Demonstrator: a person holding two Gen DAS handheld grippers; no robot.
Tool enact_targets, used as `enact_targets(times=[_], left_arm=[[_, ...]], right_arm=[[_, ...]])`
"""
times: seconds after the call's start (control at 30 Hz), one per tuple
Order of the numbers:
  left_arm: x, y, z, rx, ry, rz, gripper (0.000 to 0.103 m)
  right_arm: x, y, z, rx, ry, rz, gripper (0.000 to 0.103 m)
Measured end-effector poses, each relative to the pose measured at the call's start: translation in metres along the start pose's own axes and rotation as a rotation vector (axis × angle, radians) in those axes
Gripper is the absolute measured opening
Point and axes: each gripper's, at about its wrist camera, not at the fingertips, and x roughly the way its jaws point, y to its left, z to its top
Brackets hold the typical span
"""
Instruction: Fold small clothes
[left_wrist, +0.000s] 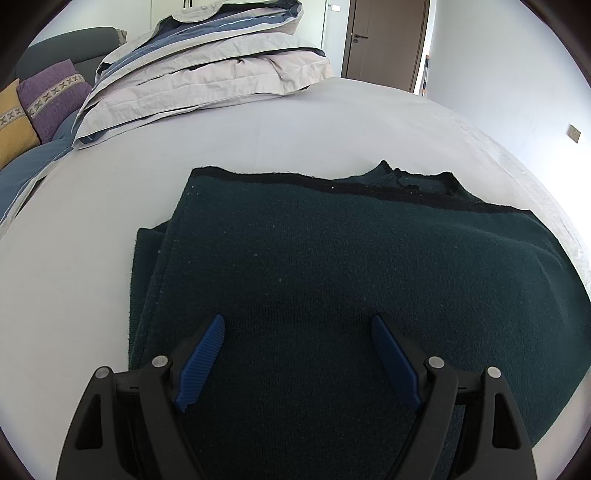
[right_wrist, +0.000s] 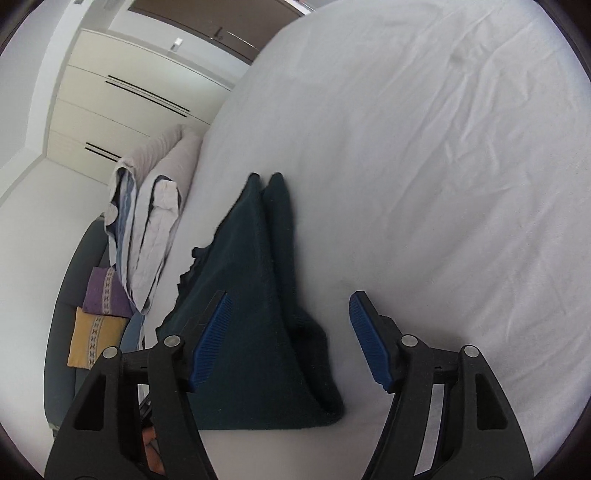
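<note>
In your left wrist view, the left gripper (left_wrist: 297, 325) hangs with jaws spread wide and gripping nothing over the dark green knit sweater (left_wrist: 332, 266), which lies folded on the white bed sheet (left_wrist: 258, 125) and fills the lower centre, with a folded duvet (left_wrist: 199, 70) at upper left. In your right wrist view, the right gripper (right_wrist: 290, 314) is likewise released, its fingers straddling the sweater's (right_wrist: 255, 332) lower right edge at bottom centre, with purple and yellow cushions (right_wrist: 99, 317) at lower left.

You have one dark green sweater (left_wrist: 332, 277) on one bed (left_wrist: 295, 122), one folded duvet (left_wrist: 207, 74), and two cushions: one purple (left_wrist: 51, 96), one yellow (left_wrist: 14, 125). You hold two grippers, left (left_wrist: 298, 325) and right (right_wrist: 288, 302), each with two blue pads (left_wrist: 207, 354).
</note>
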Motion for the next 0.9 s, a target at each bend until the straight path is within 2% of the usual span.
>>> enact_targets(times=[0.13, 0.23, 0.37, 0.5, 0.7, 0.8, 0.9], left_arm=[[0.001, 0.0, 0.0, -0.003, -0.002, -0.008, 0.084], [0.001, 0.001, 0.001, -0.003, -0.003, -0.009, 0.084], [0.001, 0.0, 0.001, -0.005, -0.003, -0.014, 0.084], [0.003, 0.001, 0.003, -0.008, -0.004, -0.018, 0.084], [0.005, 0.0, 0.003, -0.01, -0.007, -0.02, 0.084], [0.004, 0.001, 0.002, -0.011, -0.007, -0.02, 0.084], [0.005, 0.0, 0.003, -0.013, -0.007, -0.023, 0.084]], right_arm=[[0.009, 0.003, 0.002, 0.026, 0.034, 0.021, 0.064], [0.017, 0.008, 0.004, 0.023, 0.092, 0.035, 0.063], [0.033, 0.021, 0.004, -0.003, 0.147, 0.004, 0.059], [0.044, 0.026, -0.001, 0.02, 0.19, 0.016, 0.05], [0.053, 0.025, -0.007, 0.064, 0.197, 0.045, 0.04], [0.062, 0.023, -0.007, 0.09, 0.199, 0.041, 0.023], [0.065, 0.026, -0.011, 0.087, 0.179, 0.028, 0.018]])
